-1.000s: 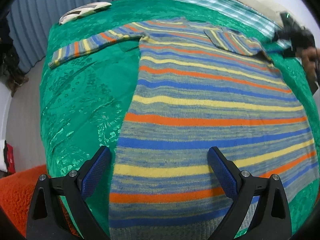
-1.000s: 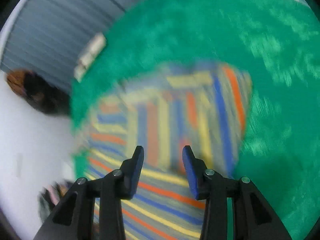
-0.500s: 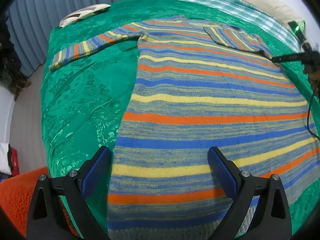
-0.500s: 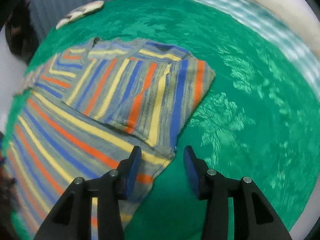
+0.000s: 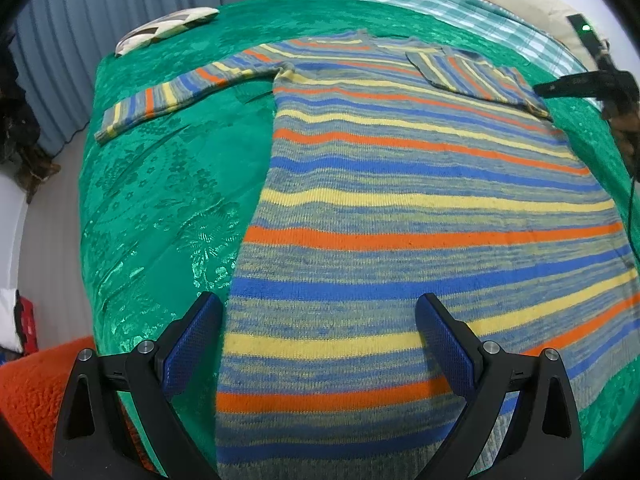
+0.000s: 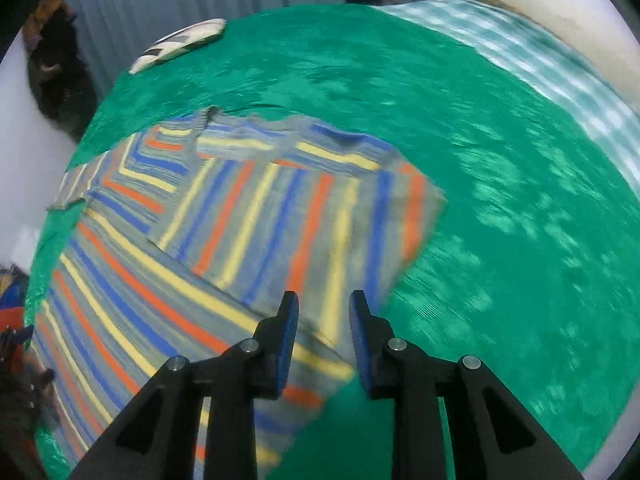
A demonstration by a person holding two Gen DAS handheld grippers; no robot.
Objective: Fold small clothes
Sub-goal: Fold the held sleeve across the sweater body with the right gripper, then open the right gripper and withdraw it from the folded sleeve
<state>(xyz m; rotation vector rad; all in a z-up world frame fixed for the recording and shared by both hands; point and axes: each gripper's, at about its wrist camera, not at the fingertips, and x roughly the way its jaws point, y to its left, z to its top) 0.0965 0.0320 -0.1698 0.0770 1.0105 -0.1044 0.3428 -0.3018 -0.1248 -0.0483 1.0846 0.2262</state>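
A striped knit sweater (image 5: 400, 208) in blue, yellow, orange and grey lies flat on a green bedspread (image 5: 160, 200). Its left sleeve (image 5: 180, 88) stretches out to the side. Its right sleeve (image 5: 472, 76) is folded in over the chest; it also shows in the right wrist view (image 6: 304, 216). My left gripper (image 5: 320, 332) is open wide, above the hem, holding nothing. My right gripper (image 6: 324, 308) hovers over the folded sleeve's near edge, jaws narrowly apart and empty. It shows at the right edge of the left wrist view (image 5: 580, 80).
A patterned pillow (image 5: 164, 32) lies at the far left corner of the bed. A checked blanket (image 5: 460, 12) covers the far right side. An orange fuzzy fabric (image 5: 28, 392) is at the near left. Grey curtains (image 5: 120, 8) hang behind.
My right gripper has swung and drawn back toward the folded sleeve's near edge, with the view still blurred. My left gripper has stayed in place, open over the hem.
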